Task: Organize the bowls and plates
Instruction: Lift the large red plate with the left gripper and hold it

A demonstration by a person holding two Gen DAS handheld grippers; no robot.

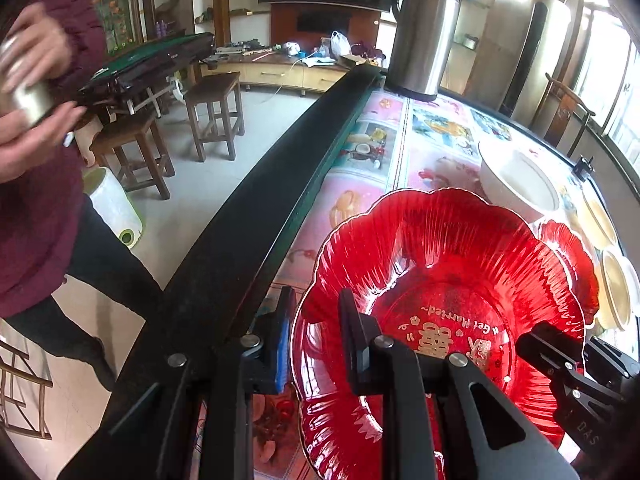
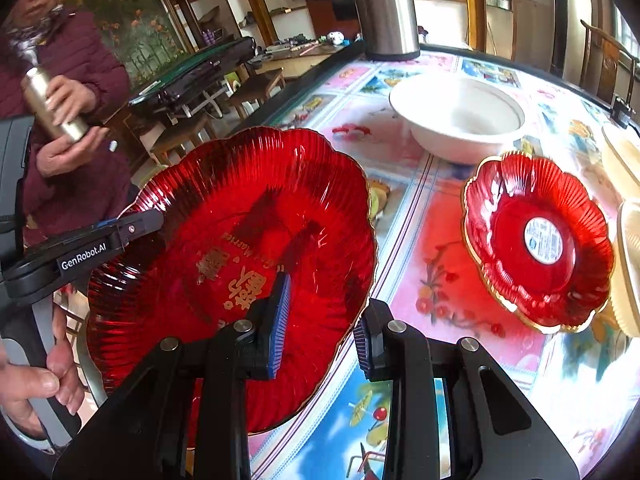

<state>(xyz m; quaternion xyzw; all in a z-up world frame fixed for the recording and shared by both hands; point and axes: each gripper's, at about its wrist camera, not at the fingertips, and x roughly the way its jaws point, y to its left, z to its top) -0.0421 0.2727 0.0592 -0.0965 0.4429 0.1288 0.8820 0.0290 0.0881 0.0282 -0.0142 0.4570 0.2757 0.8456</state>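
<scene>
Left fingers (image 1: 354,332): the left gripper (image 1: 316,308) is all but closed, one finger inside the plate (image 1: 440,248) and one outside, pinching its fluted rim at about 9 o'clock.

Right gripper (image 2: 326,312): set slightly wider, with the rim at about 4 o'clock passing between the pads. It appears to bear on the rim, though the contact itself is not clearly shown.

Plate: glossy, red and translucent, tilted, and carried between the two grippers. Part of it overhangs the near edge of the table (image 2: 440,208).

Further out, in the right wrist view:
- Small plate (image 2: 538,240), at 3 o'clock of the plate, flat on the table, apart from it.
- Cream dishes (image 2: 628,272), beyond that, at the table's right edge.
- White bowl (image 2: 460,120), at 1 o'clock.
- Steel flask (image 2: 384,8), at 12 o'clock, at the far edge.
- A bystander (image 2: 72,184), at 10 o'clock off the table, holding a metal bottle.

Risks, as judged:
1. Slip. Both holds are thin pinches on a slick, ribbed rim; if the hands drift apart or twist unevenly, the plate could pivot out and fall past the table edge.
2. Breakage. Over-squeezing or flexing could chip the rim.
3. Collision. Swung right carelessly, the plate could clip the small plate or the bowl.
4. Bad nesting. Lowered off-centre onto the small plate, it could rock or slide.
</scene>
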